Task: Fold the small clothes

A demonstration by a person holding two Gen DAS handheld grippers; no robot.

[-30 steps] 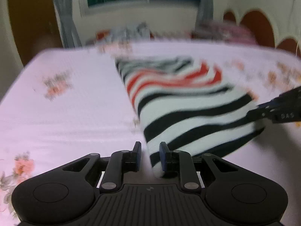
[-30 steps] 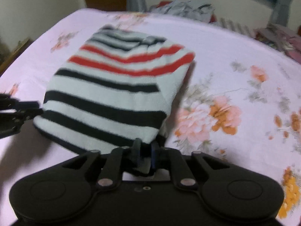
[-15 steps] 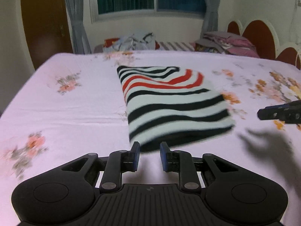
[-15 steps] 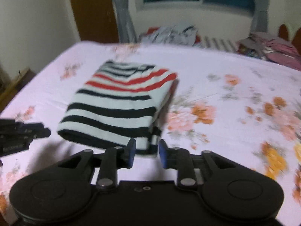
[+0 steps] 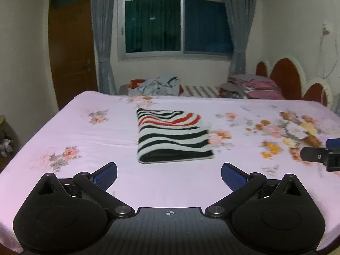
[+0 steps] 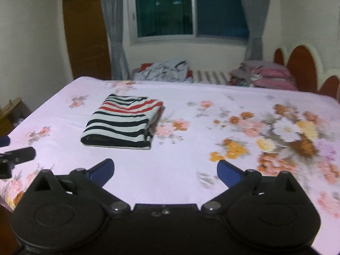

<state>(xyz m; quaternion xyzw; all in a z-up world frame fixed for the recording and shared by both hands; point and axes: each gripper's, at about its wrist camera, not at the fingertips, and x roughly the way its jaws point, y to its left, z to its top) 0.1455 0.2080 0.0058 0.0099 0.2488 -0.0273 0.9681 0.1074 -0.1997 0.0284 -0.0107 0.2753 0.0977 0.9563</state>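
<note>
1. Left gripper (image 5: 169, 175): black two-finger tongs with blue pads, jaws opening and spread wide, nothing between them, just bare sheet below
2. Right gripper (image 6: 165, 173): same build, jaws opening, also wide and holding nothing; its tip also shows at the right edge of the left wrist view, well apart from the cloth
3. Bed sheet (image 5: 85, 140): pale pink cotton with orange and pink flower print, lies flat, a few shallow creases near the garment
4. Task item: small knit garment with black, white and red stripes (image 5: 173, 137), lying on the sheet beyond both grippers, near the middle of the bed, touched by neither
5. It reads as a compact rectangle, layers stacked, folded edge facing the cameras, red stripes at the far end. Edges look roughly square; the right side in the right wrist view shows slightly uneven layers
6. Judgement: this piece looks done, released and lying on its own
7. Further back: a rumpled heap of grey-blue clothes (image 5: 158, 85) past the far edge of the bed, plus a pile of pink and grey fabric (image 5: 252, 86) by the red headboard
8. Judgement: if the grey-blue heap is more small clothes, that is what's left; can't tell from here what's in it
</note>
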